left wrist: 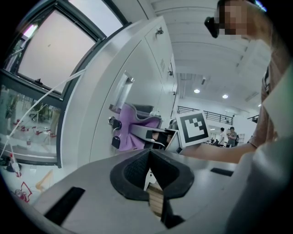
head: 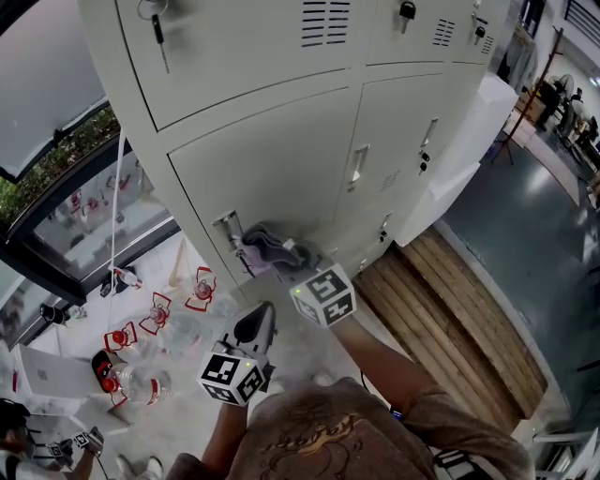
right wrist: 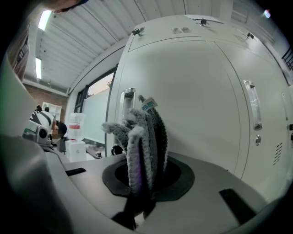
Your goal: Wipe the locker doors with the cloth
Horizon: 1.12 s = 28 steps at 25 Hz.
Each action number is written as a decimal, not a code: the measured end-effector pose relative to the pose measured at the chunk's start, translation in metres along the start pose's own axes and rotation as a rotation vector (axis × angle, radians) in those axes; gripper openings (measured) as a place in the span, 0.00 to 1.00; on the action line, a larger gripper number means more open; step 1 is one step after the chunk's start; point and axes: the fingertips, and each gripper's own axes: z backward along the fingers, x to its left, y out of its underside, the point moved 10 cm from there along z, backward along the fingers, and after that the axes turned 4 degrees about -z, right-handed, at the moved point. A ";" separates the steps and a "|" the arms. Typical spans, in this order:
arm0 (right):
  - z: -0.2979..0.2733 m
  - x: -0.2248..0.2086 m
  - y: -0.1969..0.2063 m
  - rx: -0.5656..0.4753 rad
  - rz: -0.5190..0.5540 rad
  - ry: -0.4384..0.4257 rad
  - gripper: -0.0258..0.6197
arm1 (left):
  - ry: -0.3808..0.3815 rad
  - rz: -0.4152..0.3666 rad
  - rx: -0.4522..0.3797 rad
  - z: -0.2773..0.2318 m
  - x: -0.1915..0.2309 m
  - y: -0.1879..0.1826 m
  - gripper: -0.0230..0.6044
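Observation:
The pale grey lockers (head: 281,159) stand in front of me. In the head view my right gripper (head: 292,262), under its marker cube (head: 324,294), is shut on a grey-purple cloth (head: 266,246). The cloth is bunched against the lower locker door, beside its handle recess (head: 228,231). The right gripper view shows the cloth (right wrist: 142,132) standing up out of the closed jaws, with the door (right wrist: 201,100) just behind it. My left gripper (head: 255,324) hangs lower and nearer to me, shut and holding nothing. From the left gripper view (left wrist: 149,155) the cloth (left wrist: 132,125) looks purple.
A key (head: 156,22) hangs in the upper locker door and a padlock (head: 406,10) on the one beside it. A wooden platform (head: 459,319) lies at the lockers' foot on the right. To the left is a dark-framed window (head: 56,253) with red-and-white items (head: 155,314) behind it.

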 end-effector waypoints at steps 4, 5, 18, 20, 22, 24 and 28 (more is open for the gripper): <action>0.006 -0.016 0.002 0.003 0.000 0.047 0.13 | 0.005 0.000 -0.002 -0.002 0.000 -0.001 0.04; 0.009 -0.022 0.002 0.004 -0.002 0.060 0.13 | 0.006 0.000 -0.002 -0.002 0.000 -0.001 0.04; 0.036 -0.097 -0.004 0.026 0.017 0.224 0.13 | 0.017 -0.003 0.004 -0.004 -0.002 -0.002 0.04; 0.041 -0.108 -0.005 0.027 0.016 0.251 0.13 | 0.015 -0.003 0.005 -0.003 -0.002 -0.002 0.04; 0.046 -0.119 -0.007 0.028 0.014 0.278 0.13 | 0.013 -0.003 0.006 -0.002 -0.002 -0.002 0.04; 0.051 -0.128 -0.007 0.032 0.014 0.304 0.13 | 0.011 -0.003 0.008 -0.001 -0.002 -0.001 0.04; 0.064 -0.141 -0.009 0.030 0.014 0.343 0.13 | 0.008 -0.003 0.012 0.000 -0.001 0.000 0.04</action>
